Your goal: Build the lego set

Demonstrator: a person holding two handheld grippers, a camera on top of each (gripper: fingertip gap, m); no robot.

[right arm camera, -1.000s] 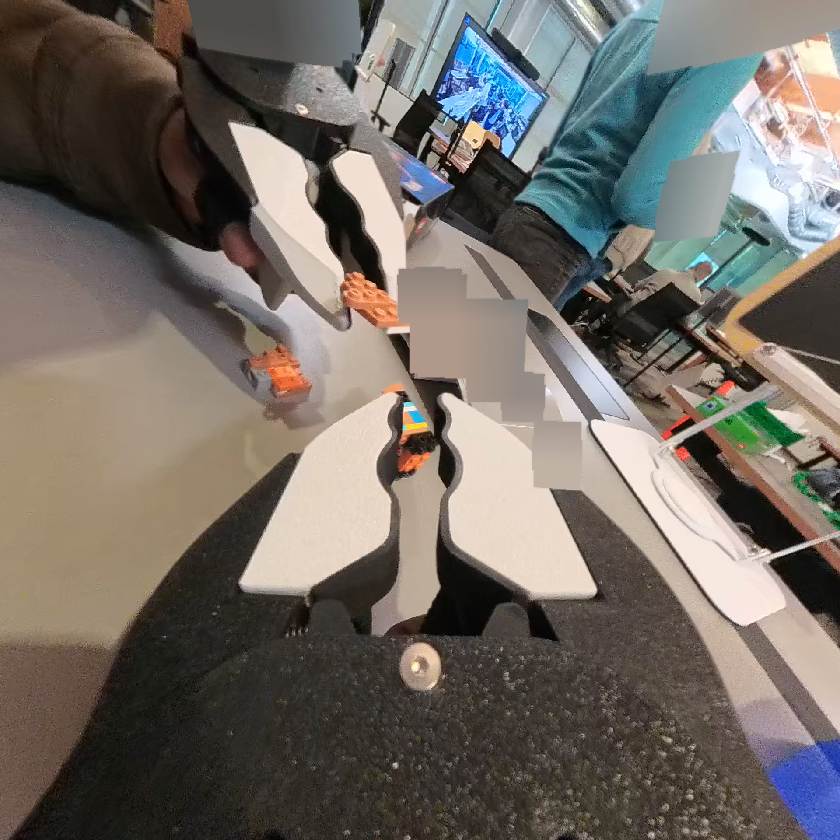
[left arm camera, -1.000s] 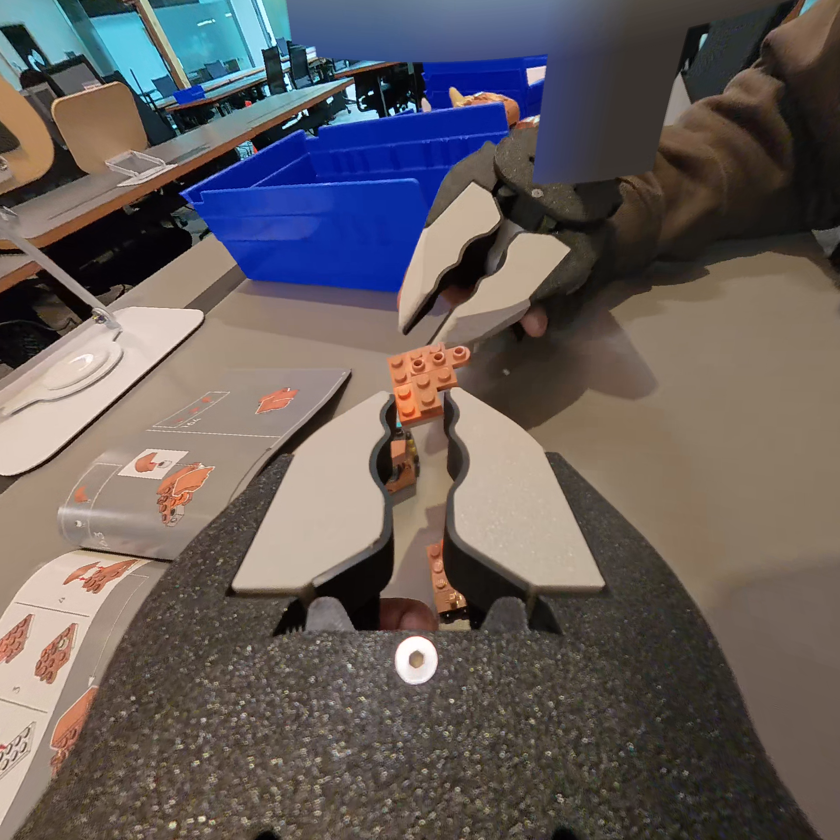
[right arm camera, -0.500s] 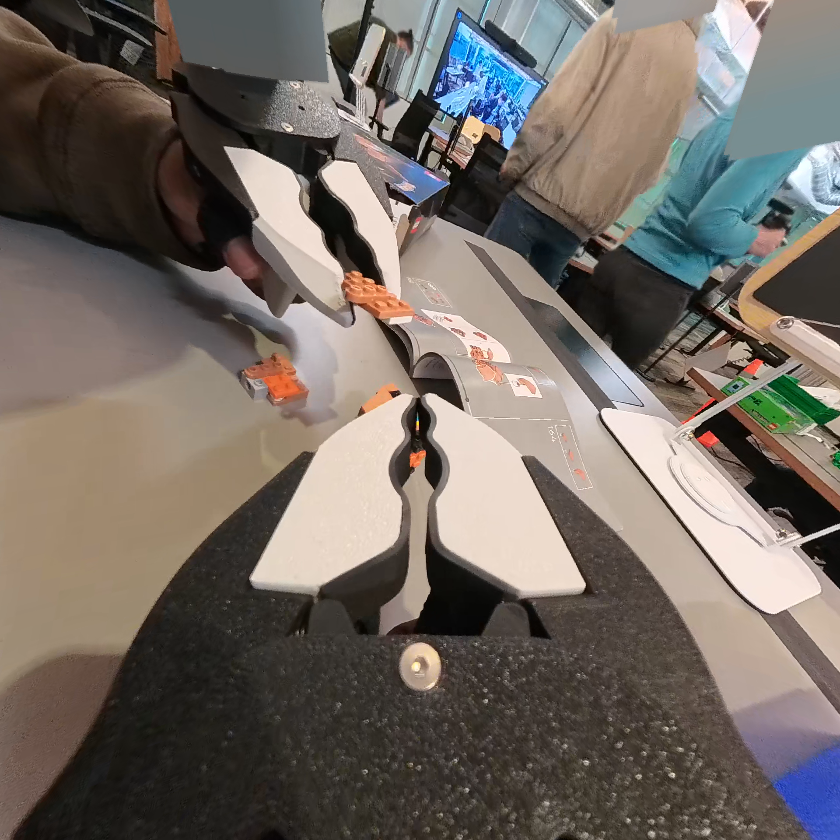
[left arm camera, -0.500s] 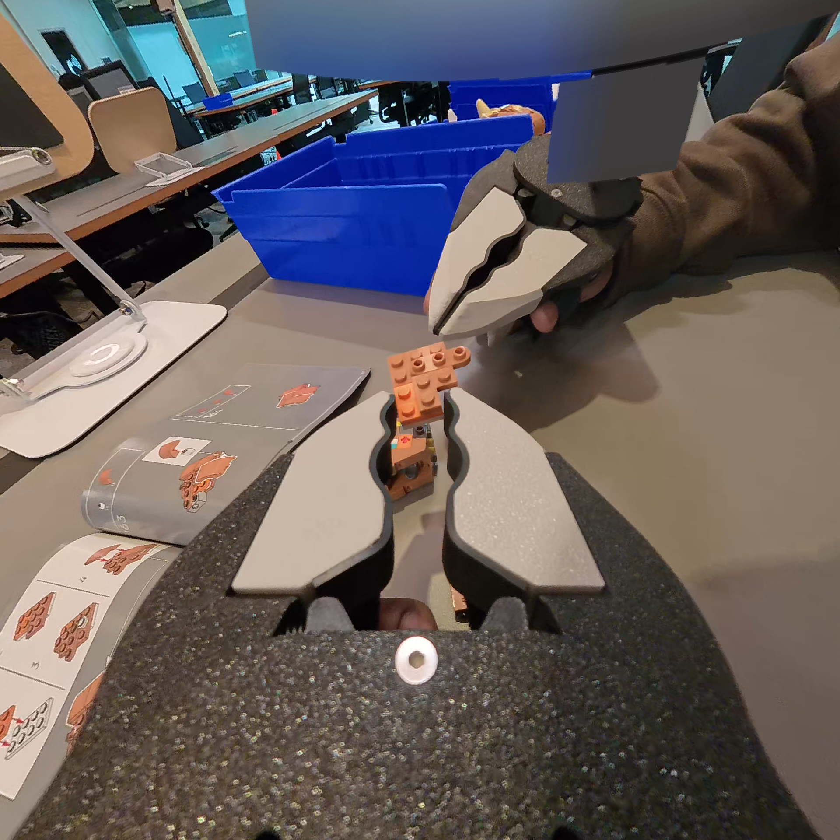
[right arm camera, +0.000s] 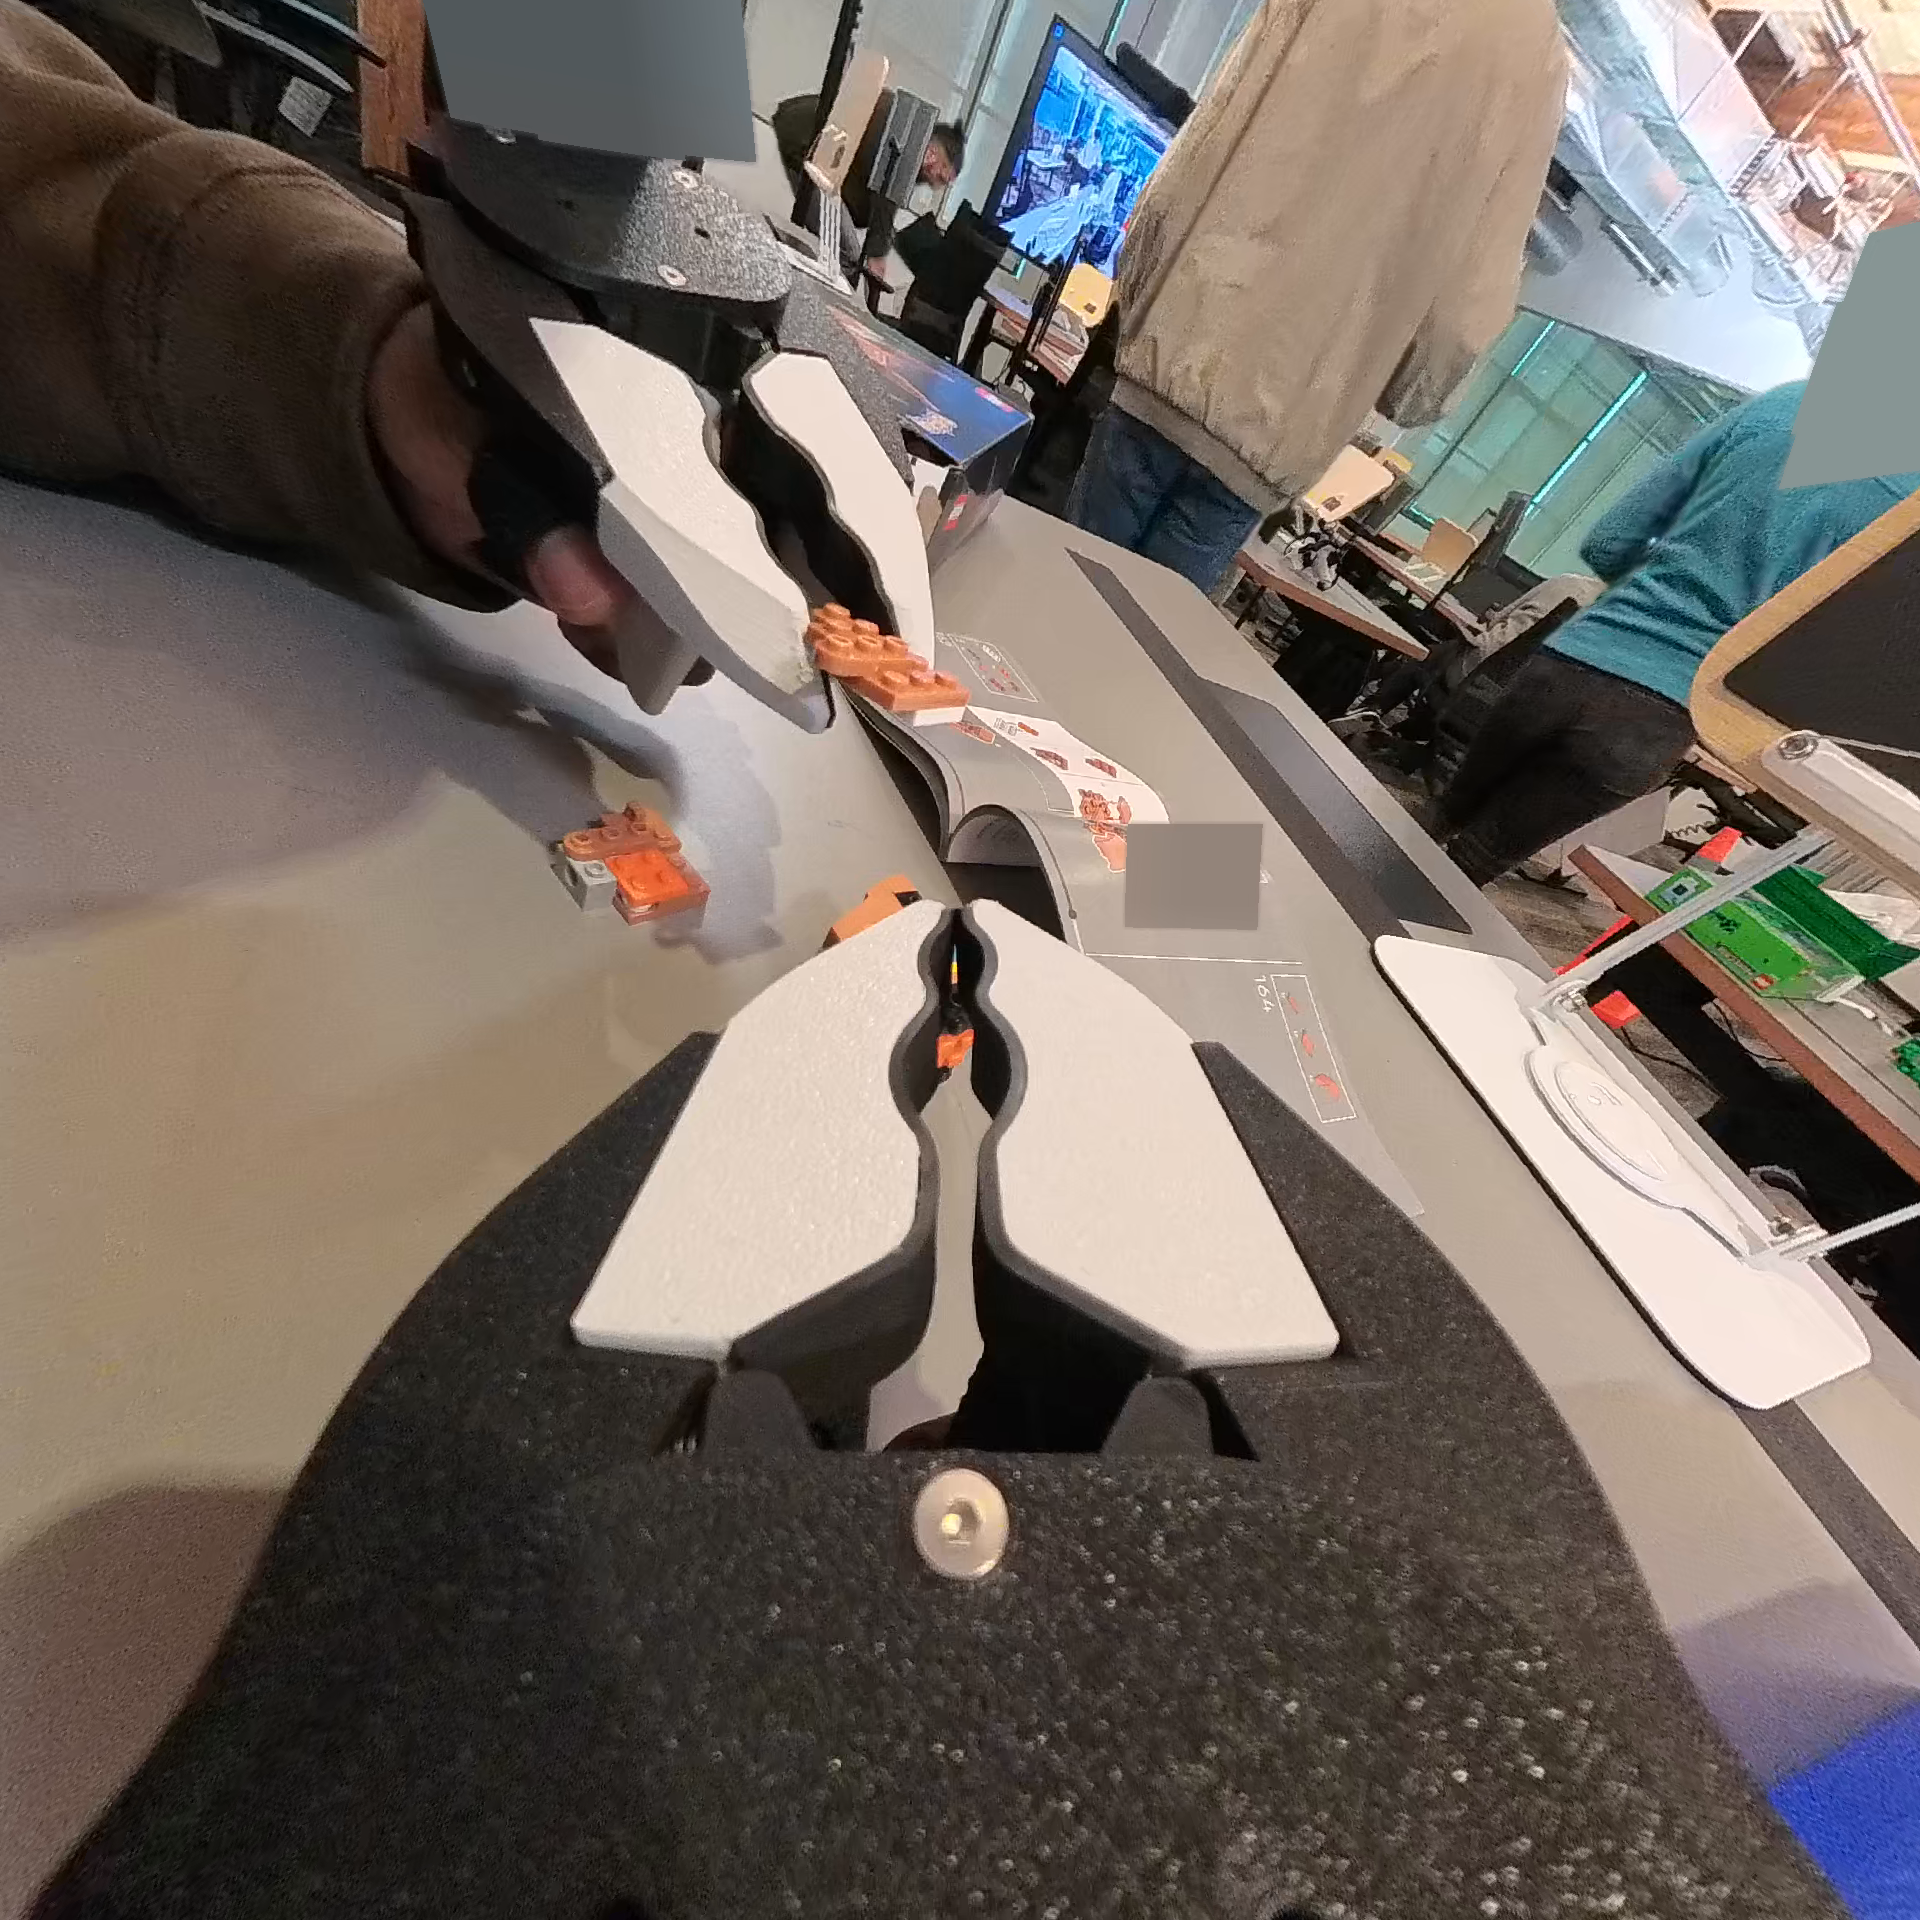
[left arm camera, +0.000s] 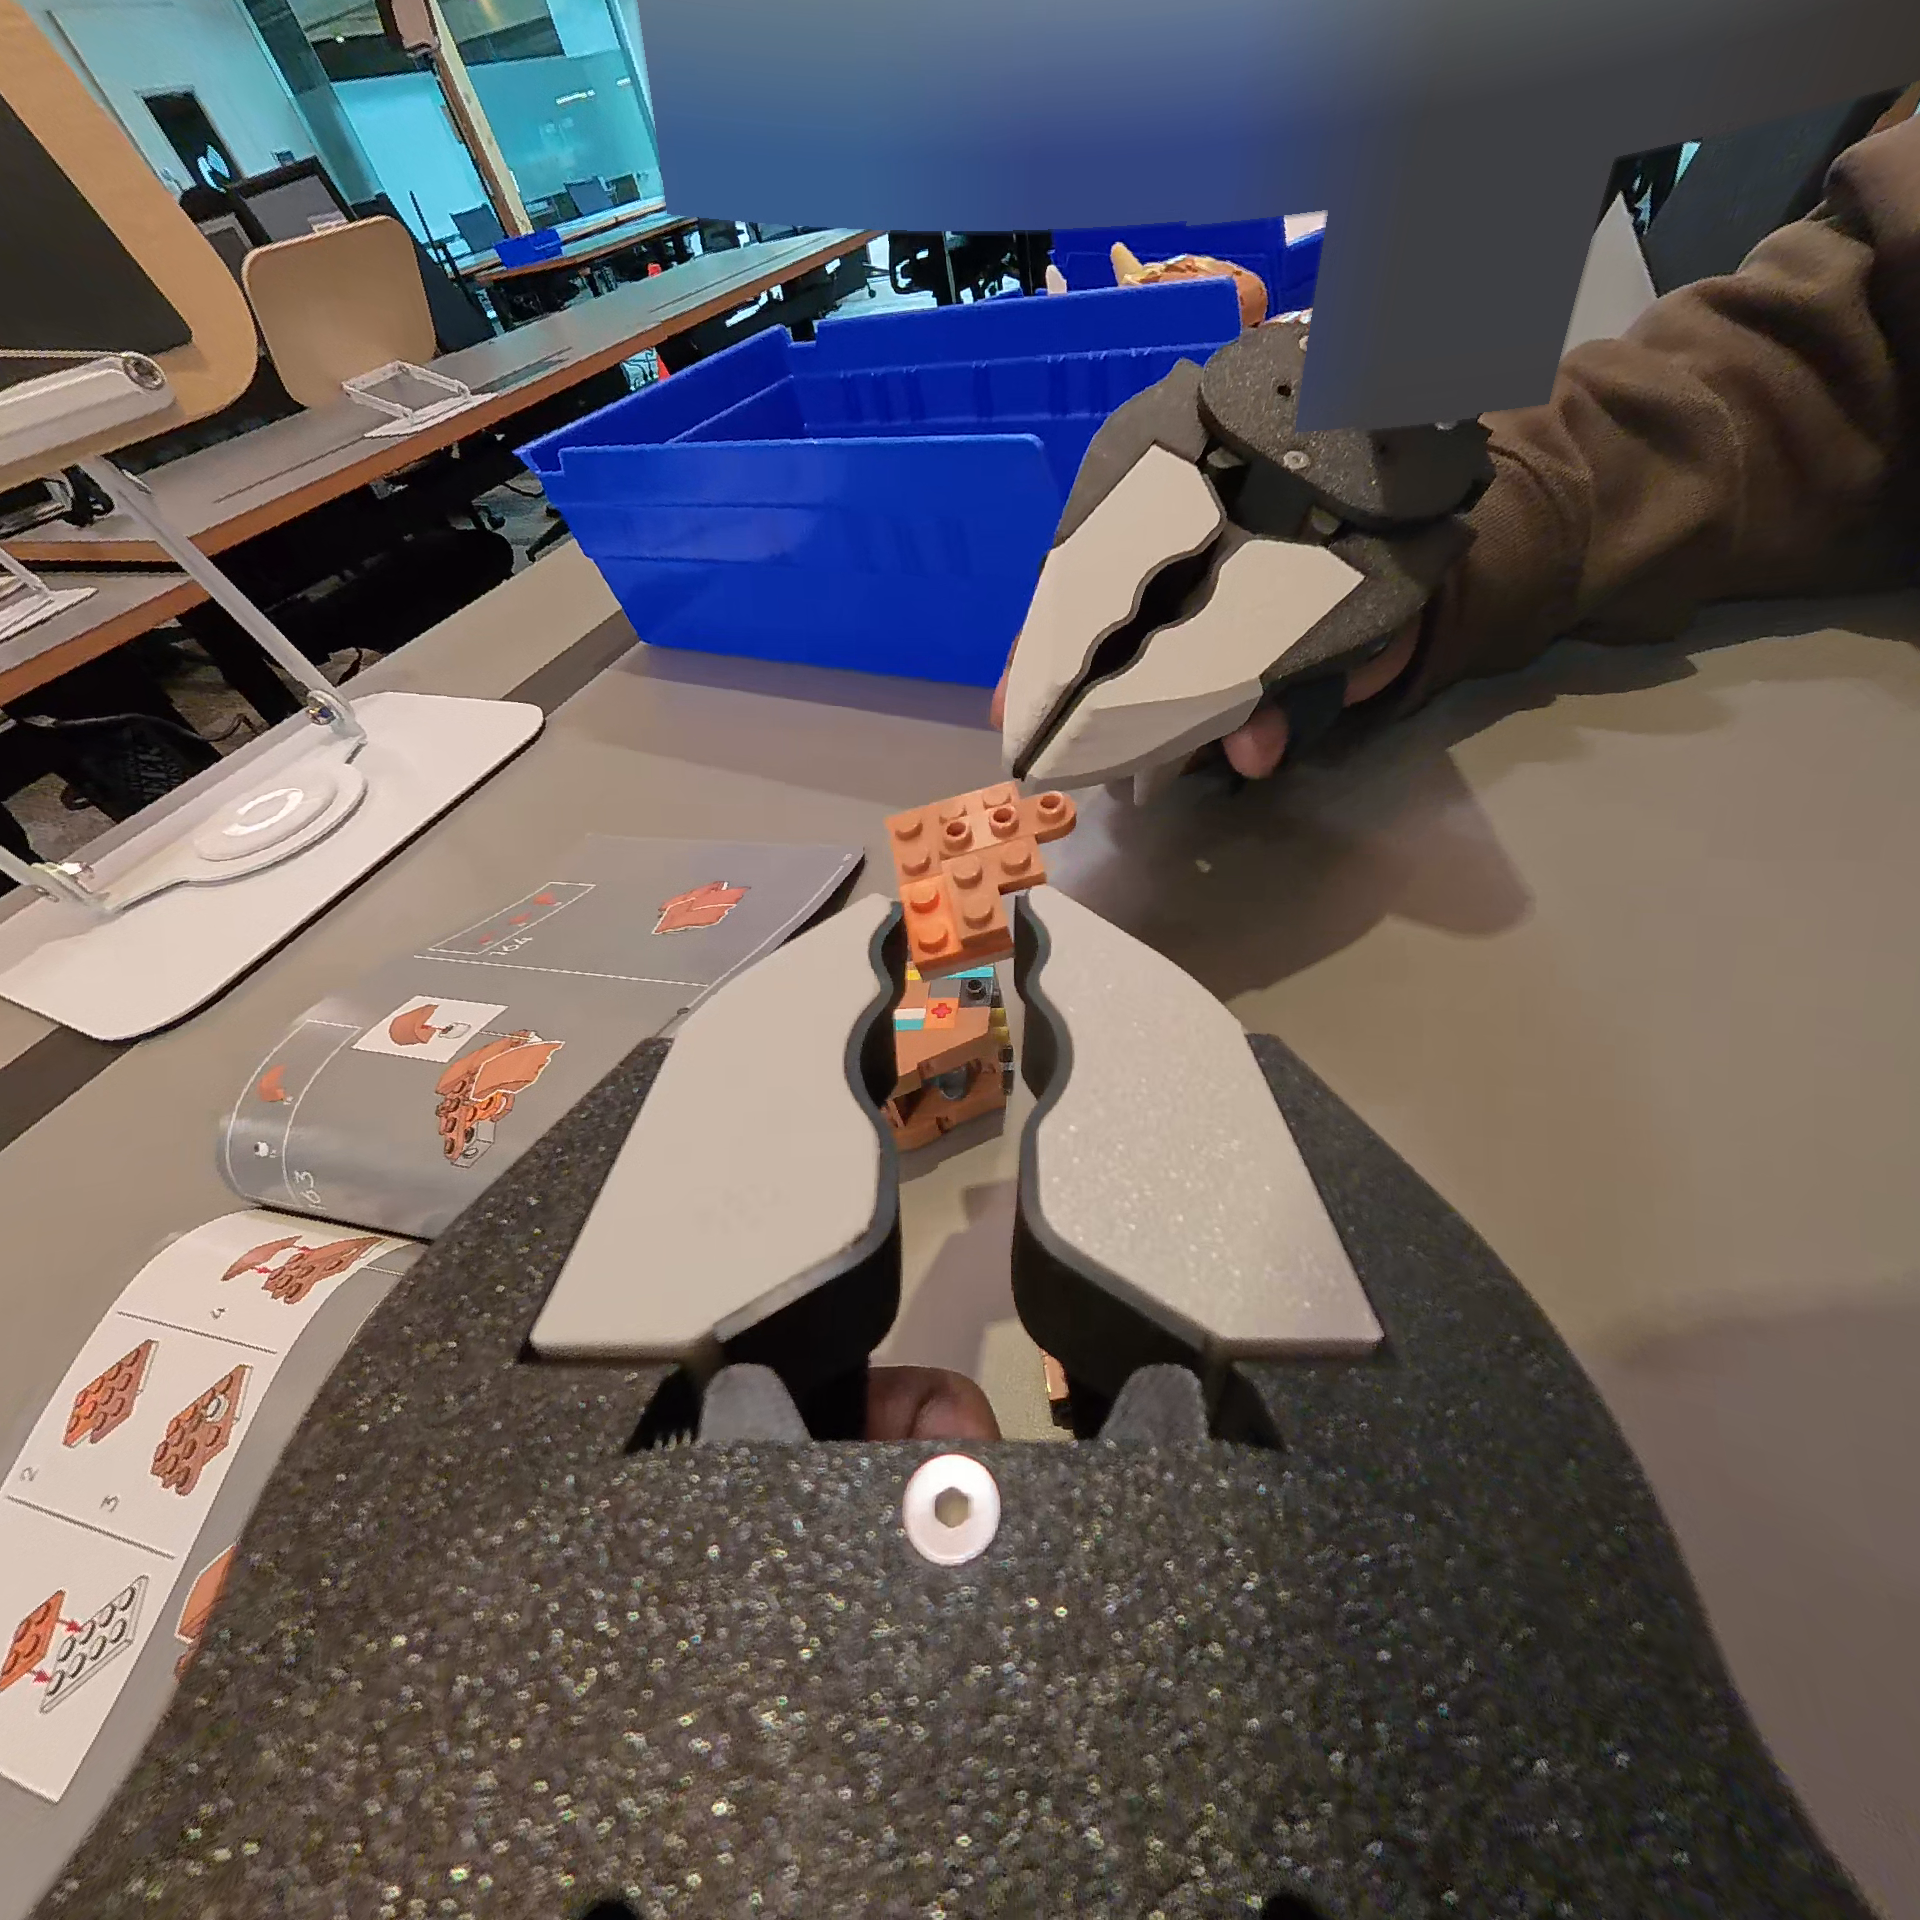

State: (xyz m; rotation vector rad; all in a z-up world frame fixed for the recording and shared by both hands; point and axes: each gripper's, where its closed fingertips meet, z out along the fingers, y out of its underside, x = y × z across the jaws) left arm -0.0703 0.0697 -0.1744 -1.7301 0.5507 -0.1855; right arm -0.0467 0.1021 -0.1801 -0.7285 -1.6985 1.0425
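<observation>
Left gripper [left arm camera: 956, 925] grasps a stepped orange plate assembly [left arm camera: 971, 868]; beside it, right gripper [right arm camera: 958, 914] has its fingers clenched, empty as far as I can tell. By my reckoning plenty remains: a small sub-build [right arm camera: 632, 871] lies loose on the desk [right arm camera: 260, 1039], instruction booklet [left arm camera: 582, 987] open.

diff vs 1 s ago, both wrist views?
The right gripper went from open to shut, apparently empty, and sits just above the orange plate assembly in the left wrist view. The left gripper kept its clamp on that assembly. The small orange-and-grey piece and the instruction booklet stayed where they were on the table.
</observation>
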